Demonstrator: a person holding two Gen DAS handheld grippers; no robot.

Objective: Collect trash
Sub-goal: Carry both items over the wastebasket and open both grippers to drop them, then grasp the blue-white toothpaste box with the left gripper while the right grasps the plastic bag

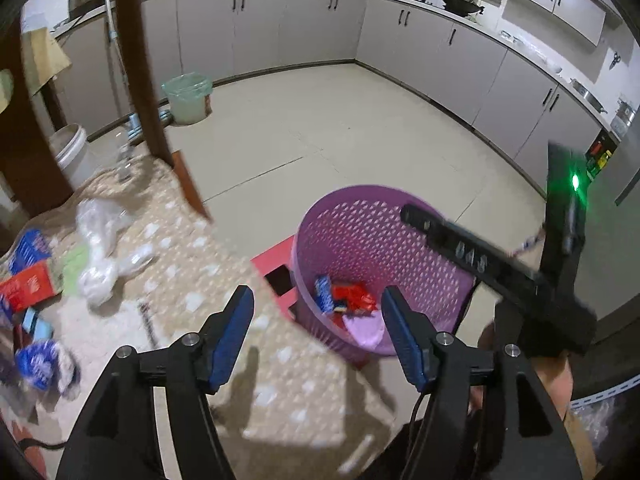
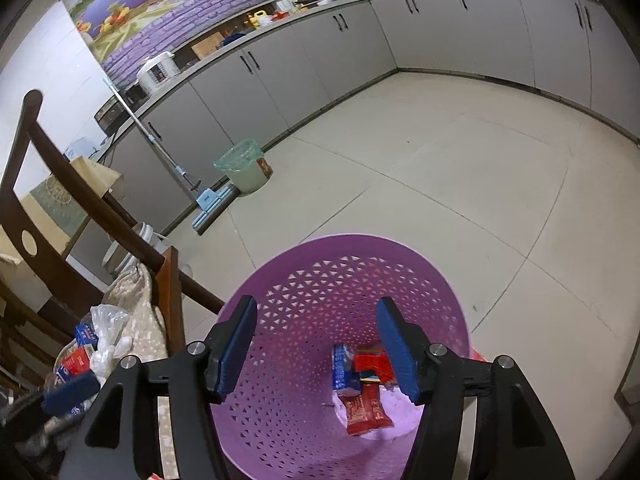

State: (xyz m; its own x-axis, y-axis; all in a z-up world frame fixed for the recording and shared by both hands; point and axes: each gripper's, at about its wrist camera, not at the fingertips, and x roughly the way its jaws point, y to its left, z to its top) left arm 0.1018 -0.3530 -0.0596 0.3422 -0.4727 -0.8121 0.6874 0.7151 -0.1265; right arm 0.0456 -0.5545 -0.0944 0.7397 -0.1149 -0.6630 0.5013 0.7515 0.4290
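Note:
A purple perforated basket (image 1: 360, 220) (image 2: 320, 268) stands beside the table and holds red and blue wrappers (image 1: 344, 298) (image 2: 362, 384). My left gripper (image 1: 318, 336) is open and empty over the table edge, next to the basket. My right gripper (image 2: 318, 350) is open and empty, right above the basket's mouth; its body shows in the left wrist view (image 1: 500, 264). On the patterned tablecloth (image 1: 224, 320) lie a crumpled clear plastic bag (image 1: 100, 256), a red packet (image 1: 28, 288) and blue wrappers (image 1: 40, 364).
A dark wooden chair (image 2: 60, 184) stands by the table. A lined bin (image 1: 188, 98) and a white bucket (image 1: 72, 152) stand on the tiled floor near the grey cabinets (image 1: 320, 28). A mop (image 2: 176, 168) leans there. A red stool (image 1: 276, 264) is under the basket.

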